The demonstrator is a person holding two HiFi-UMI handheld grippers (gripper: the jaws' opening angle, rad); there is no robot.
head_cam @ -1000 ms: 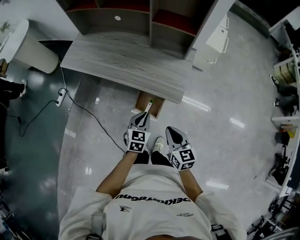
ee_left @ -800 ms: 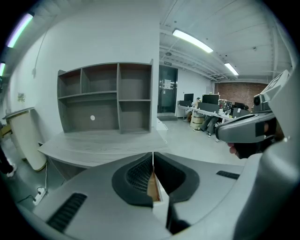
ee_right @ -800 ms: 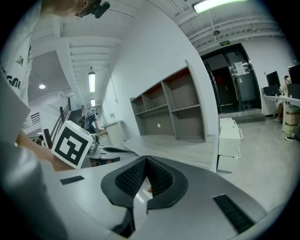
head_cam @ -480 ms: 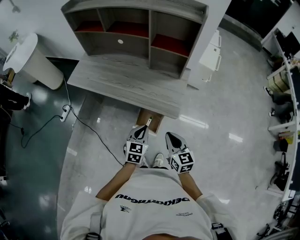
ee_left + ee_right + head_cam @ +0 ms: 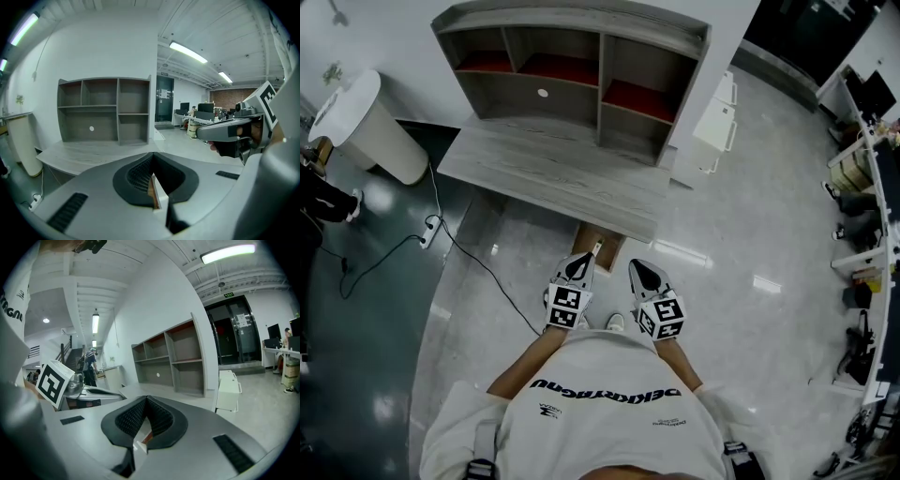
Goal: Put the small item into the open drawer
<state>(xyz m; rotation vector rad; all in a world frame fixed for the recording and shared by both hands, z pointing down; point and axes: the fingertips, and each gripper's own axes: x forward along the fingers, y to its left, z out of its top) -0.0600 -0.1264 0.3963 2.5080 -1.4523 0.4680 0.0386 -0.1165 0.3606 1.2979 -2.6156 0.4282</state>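
In the head view my left gripper is held low in front of the person, shut on a small thin white item that sticks out past its tip. That item shows as a white sliver with a brown edge between the jaws in the left gripper view. Just beyond the tip, the open brown drawer juts from under the grey desk. My right gripper is beside the left one, jaws closed together. Whether the pale scrap low in its jaw gap is held there, I cannot tell.
A grey shelf unit with red-lined compartments stands on the desk's back. A white round bin is at the left, with a cable and power strip on the floor. A white cabinet stands right of the desk.
The head view has tilted up, so the shelf unit and desk sit lower and fuller in frame. Both grippers keep their side-by-side pose, and the left still holds the item.
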